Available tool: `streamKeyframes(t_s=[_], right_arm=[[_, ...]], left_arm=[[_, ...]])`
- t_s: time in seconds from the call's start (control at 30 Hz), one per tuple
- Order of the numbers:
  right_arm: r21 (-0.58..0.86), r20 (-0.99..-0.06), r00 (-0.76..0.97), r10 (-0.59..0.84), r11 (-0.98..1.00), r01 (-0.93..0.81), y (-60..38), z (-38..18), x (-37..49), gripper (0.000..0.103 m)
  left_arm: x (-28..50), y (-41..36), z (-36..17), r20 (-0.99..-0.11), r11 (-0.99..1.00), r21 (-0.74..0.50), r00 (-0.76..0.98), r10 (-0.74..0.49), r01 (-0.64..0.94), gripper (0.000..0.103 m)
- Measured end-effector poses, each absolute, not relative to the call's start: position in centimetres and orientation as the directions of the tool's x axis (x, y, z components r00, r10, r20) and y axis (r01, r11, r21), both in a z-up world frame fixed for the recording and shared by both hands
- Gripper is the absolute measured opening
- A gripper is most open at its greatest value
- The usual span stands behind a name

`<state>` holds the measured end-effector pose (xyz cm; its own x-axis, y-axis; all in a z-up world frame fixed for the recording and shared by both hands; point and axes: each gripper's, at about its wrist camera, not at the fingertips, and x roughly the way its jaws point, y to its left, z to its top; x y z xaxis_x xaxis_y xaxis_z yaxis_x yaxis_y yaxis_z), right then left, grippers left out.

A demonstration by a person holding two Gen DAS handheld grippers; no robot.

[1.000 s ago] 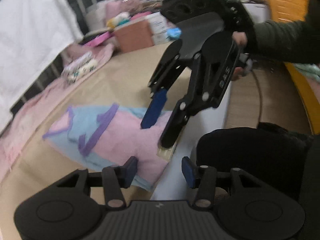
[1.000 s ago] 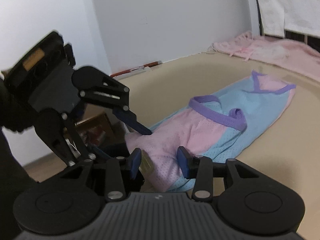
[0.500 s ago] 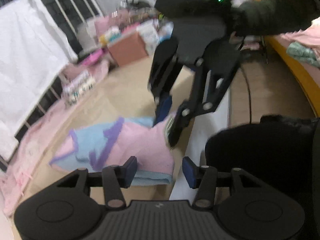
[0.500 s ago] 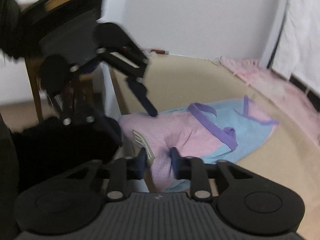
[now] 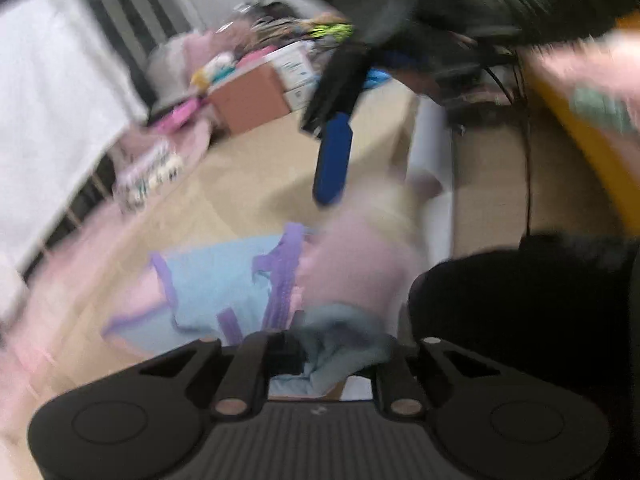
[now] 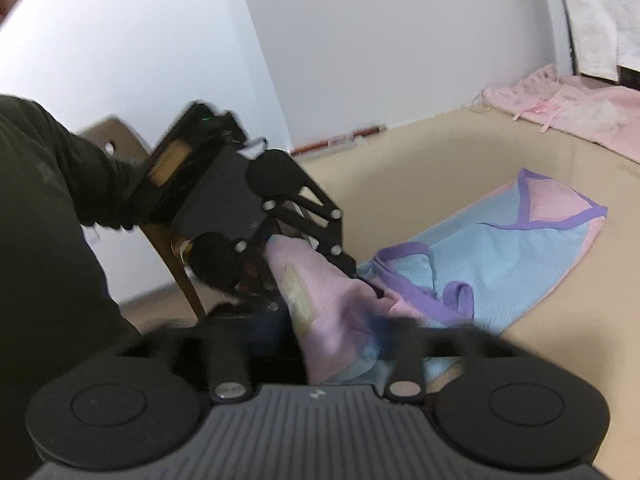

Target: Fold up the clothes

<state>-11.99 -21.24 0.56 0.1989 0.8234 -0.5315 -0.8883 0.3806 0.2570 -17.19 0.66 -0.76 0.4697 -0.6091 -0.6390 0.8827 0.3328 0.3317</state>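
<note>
A pink and light-blue garment with purple trim [image 5: 224,276] [image 6: 500,256] lies on the beige tabletop [image 6: 420,184], its near pink end lifted. My left gripper [image 5: 320,356] [image 6: 316,276] is closing its jaws on that near end, and the cloth is pinched between the pads. My right gripper [image 6: 360,344] hangs just above the same end. Its jaws are opening wide, and cloth lies loose between the blurred fingers. One blue pad of the right gripper's fingers [image 5: 332,160] shows above the garment in the left wrist view.
A pink blanket [image 6: 568,116] lies along the table's far side. Boxes and clutter [image 5: 256,96] stand at one end, with a white cloth [image 5: 48,112] hanging nearby. A wooden chair [image 6: 172,248] and the person's dark-clothed leg [image 5: 520,312] are at the near edge.
My left gripper has gone from open to shut on the garment's near pink end. My right gripper, pinching that end half a second ago, has let go, opened wide and risen.
</note>
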Motion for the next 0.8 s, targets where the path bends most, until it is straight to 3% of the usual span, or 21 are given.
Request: streamKeyframes(t_s=[0.13,0.23,0.33,0.5,0.6,0.67,0.77,0.8], right_arm=[[0.087,-0.487,0.319,0.813,0.409,-0.908,-21.8,-0.7,-14.8,0.101],[-0.254,-0.536,0.473,0.699,0.401,-0.88,-19.1,-2.9,-17.9,0.101],[-0.509,-0.481,0.576,0.661,0.324,-0.797,-17.2,-5.2,-20.1,0.1],[-0.744,-0.352,0.674,0.649,0.243,-0.622,-15.8,-8.0,-20.7,0.098],[-0.654,-0.462,0.593,0.66,0.199,-0.73,-15.5,-7.7,-19.7,0.05],[-0.505,-0.501,0.522,0.69,0.257,-0.824,-16.2,-6.4,-18.5,0.045],[-0.106,-0.54,0.353,0.764,0.354,-0.929,-18.2,-3.1,-15.1,0.037],[0.095,-0.527,0.264,0.808,0.365,-0.926,-19.3,-2.3,-13.1,0.037]], left_arm=[[-14.2,2.3,0.4,-0.667,0.38,0.118,0.357,-0.654,0.917,0.009],[-12.8,3.0,0.7,-0.672,0.397,0.016,0.303,-0.675,0.918,0.008],[-11.7,3.7,1.0,-0.672,0.406,-0.075,0.255,-0.695,0.911,0.008],[-11.5,4.3,0.8,-0.666,0.396,-0.17,0.191,-0.721,0.903,0.008],[-10.6,4.3,0.7,-0.664,0.387,-0.213,0.158,-0.731,0.897,0.008],[-10.2,4.7,0.8,-0.663,0.38,-0.265,0.119,-0.739,0.886,0.008],[-8.2,5.9,0.8,-0.592,0.356,-0.461,0.017,-0.806,0.813,0.008],[-7.3,6.4,0.8,-0.553,0.348,-0.533,-0.007,-0.833,0.771,0.008]])
